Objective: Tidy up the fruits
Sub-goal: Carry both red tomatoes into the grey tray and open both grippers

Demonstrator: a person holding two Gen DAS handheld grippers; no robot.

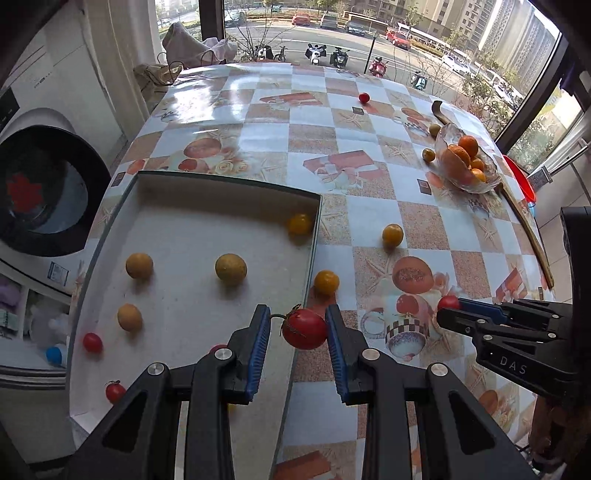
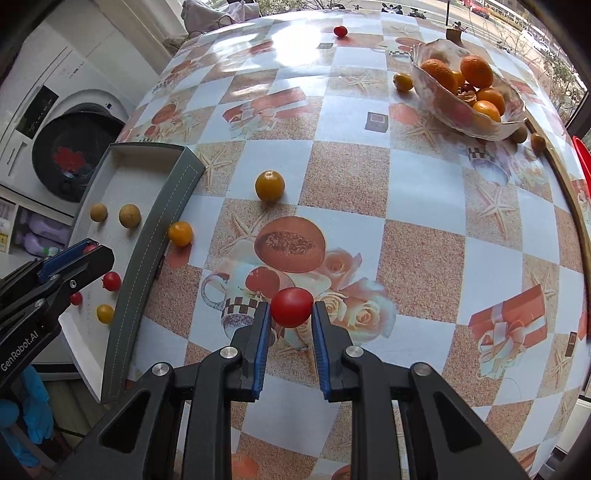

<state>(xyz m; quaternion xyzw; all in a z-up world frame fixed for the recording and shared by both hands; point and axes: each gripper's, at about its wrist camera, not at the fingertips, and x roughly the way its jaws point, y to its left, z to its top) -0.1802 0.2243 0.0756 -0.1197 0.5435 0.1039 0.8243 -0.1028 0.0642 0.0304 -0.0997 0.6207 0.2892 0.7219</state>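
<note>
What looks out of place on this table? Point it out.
Loose fruit lies scattered on the tablecloth: a red tomato far off alone, and two yellow ones outside the tray. Small ones lie beside the glass bowl.

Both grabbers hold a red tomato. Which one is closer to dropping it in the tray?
Probably left. The left gripper holds its tomato right over the tray edge, while the right gripper and its tomato hang over the tablecloth, further away.
</note>
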